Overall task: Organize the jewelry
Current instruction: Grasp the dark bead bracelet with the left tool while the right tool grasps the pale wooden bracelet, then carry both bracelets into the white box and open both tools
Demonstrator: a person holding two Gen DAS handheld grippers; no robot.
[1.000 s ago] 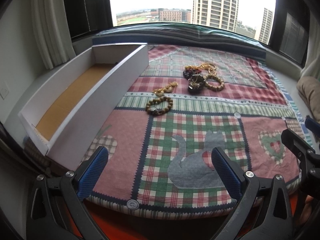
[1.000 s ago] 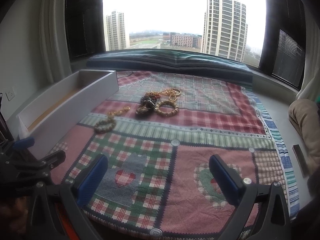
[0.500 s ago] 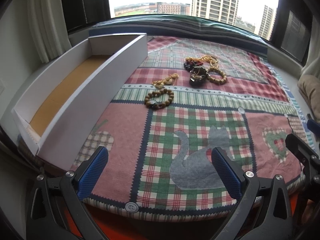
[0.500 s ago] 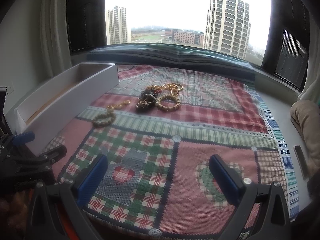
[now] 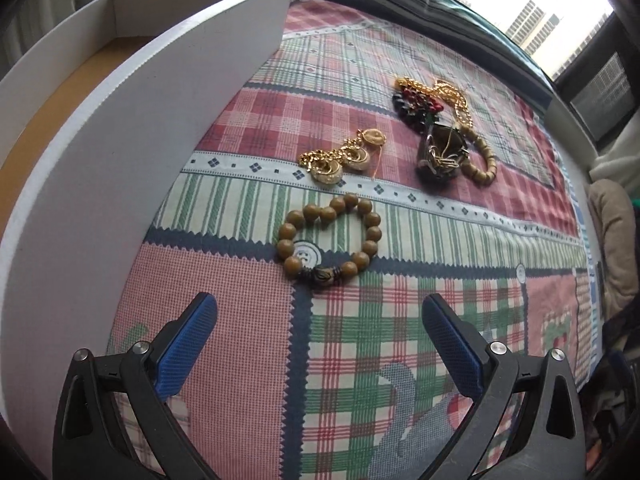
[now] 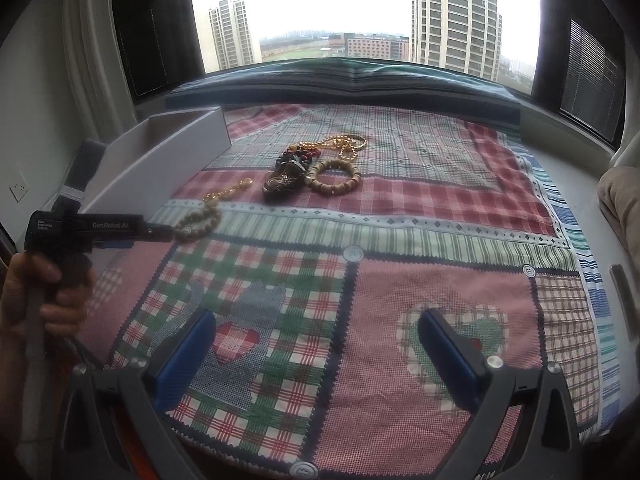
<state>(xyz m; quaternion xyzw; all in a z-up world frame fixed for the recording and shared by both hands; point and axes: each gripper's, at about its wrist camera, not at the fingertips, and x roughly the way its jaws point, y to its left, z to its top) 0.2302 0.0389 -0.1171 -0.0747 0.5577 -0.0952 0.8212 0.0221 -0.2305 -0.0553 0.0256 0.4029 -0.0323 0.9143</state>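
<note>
A brown bead bracelet point(image 5: 330, 240) lies on the patchwork quilt point(image 5: 400, 320), just ahead of my open left gripper point(image 5: 320, 320), which holds nothing. Beyond it sit gold chain pieces point(image 5: 340, 158) and a pile with a dark pouch point(image 5: 440, 152), a tan bead bracelet point(image 5: 482, 160), red beads and a gold chain point(image 5: 452, 96). The long white box point(image 5: 120, 140) with a brown floor stands at the left. My right gripper point(image 6: 316, 344) hangs open over the quilt's near edge, far from the jewelry pile point(image 6: 316, 168). The same brown bracelet point(image 6: 200, 222) shows there beside the left gripper's body.
A hand point(image 6: 48, 288) holds the left gripper's handle at the left of the right wrist view. A window ledge with a dark cushion point(image 6: 360, 84) runs along the back. A beige cushion point(image 6: 622, 208) lies at the right, off the quilt.
My left gripper has moved forward and down toward the brown bead bracelet, which now looks much larger. The right gripper has edged slightly forward. Both have stayed open.
</note>
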